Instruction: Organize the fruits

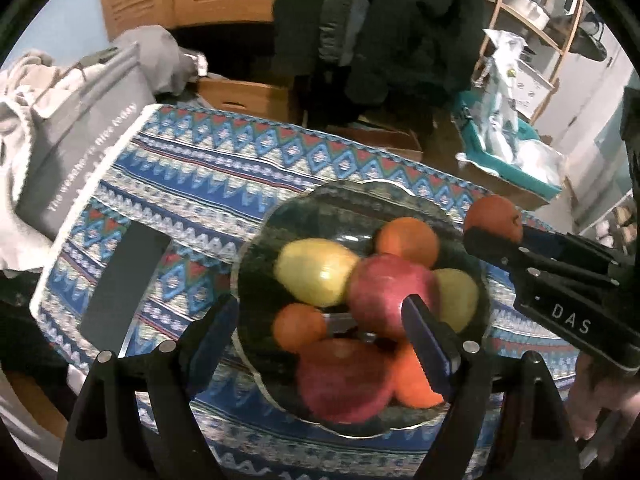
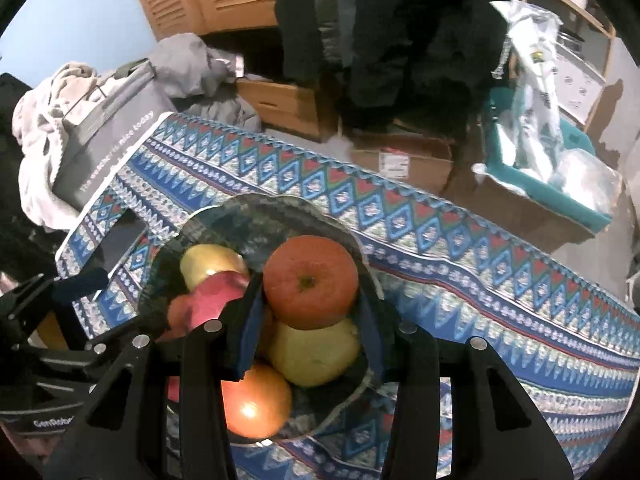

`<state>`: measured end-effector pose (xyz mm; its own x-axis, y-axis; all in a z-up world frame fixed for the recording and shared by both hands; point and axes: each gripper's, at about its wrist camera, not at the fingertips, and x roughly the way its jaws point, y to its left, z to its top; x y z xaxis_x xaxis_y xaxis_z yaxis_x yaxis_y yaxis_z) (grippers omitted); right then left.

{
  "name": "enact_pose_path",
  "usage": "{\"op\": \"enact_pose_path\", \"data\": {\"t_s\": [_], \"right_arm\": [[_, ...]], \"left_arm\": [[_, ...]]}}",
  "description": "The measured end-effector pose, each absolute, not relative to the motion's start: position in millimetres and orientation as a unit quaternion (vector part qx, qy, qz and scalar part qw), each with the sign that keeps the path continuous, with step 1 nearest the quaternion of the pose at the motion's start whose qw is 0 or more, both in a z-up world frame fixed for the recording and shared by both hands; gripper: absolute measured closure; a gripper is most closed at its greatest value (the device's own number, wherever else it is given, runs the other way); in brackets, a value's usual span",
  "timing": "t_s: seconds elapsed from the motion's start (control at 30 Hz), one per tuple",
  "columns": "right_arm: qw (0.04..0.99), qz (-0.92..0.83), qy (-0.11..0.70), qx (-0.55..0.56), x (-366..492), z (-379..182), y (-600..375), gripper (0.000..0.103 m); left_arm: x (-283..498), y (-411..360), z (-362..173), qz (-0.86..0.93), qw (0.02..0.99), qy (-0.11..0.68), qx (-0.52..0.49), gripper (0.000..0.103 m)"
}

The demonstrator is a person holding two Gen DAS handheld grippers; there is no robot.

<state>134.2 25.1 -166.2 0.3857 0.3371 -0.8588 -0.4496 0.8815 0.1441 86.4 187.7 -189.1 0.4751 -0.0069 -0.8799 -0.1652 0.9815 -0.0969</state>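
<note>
A dark glass bowl (image 1: pixel 256 248) sits on the patterned tablecloth and holds red apples (image 1: pixel 394 294), yellow pears (image 1: pixel 314 270) and several oranges (image 1: pixel 408 240). My left gripper (image 1: pixel 320 328) is open and empty, its fingers spread just above the bowl's near side. My right gripper (image 2: pixel 310 292) is shut on an orange (image 2: pixel 311 282) and holds it over the bowl (image 2: pixel 224 216), above a pear (image 2: pixel 316 354). From the left wrist view the right gripper (image 1: pixel 494 226) holds that orange (image 1: pixel 493 216) over the bowl's right rim.
A grey bag (image 1: pixel 80 148) with white lettering and a pile of cloth lie at the table's left end. A dark flat phone (image 1: pixel 124 284) lies left of the bowl. Cardboard boxes (image 2: pixel 404 160) and a teal bin (image 2: pixel 548 184) stand on the floor beyond.
</note>
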Motion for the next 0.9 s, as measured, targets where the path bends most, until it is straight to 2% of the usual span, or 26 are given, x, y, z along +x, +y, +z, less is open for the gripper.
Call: {"op": "enact_pose_path", "data": {"t_s": [0.63, 0.73, 0.8, 0.9], "right_arm": [[0.811, 0.271, 0.515, -0.056, 147.0, -174.1, 83.0, 0.059], [0.815, 0.275, 0.508, -0.049, 146.1, -171.9, 79.4, 0.057], [0.816, 0.278, 0.505, -0.037, 147.1, -167.1, 75.4, 0.049], [0.821, 0.275, 0.499, -0.037, 145.7, -157.9, 70.2, 0.049]], "left_arm": [[82.9, 232.7, -177.7, 0.098, 0.863, 0.484, -0.105, 0.018], [82.6, 231.3, -174.6, 0.096, 0.865, 0.482, -0.108, 0.018], [81.7, 229.4, -172.2, 0.096, 0.866, 0.479, -0.106, 0.018], [79.9, 226.0, -167.1, 0.095, 0.869, 0.475, -0.099, 0.018]]}}
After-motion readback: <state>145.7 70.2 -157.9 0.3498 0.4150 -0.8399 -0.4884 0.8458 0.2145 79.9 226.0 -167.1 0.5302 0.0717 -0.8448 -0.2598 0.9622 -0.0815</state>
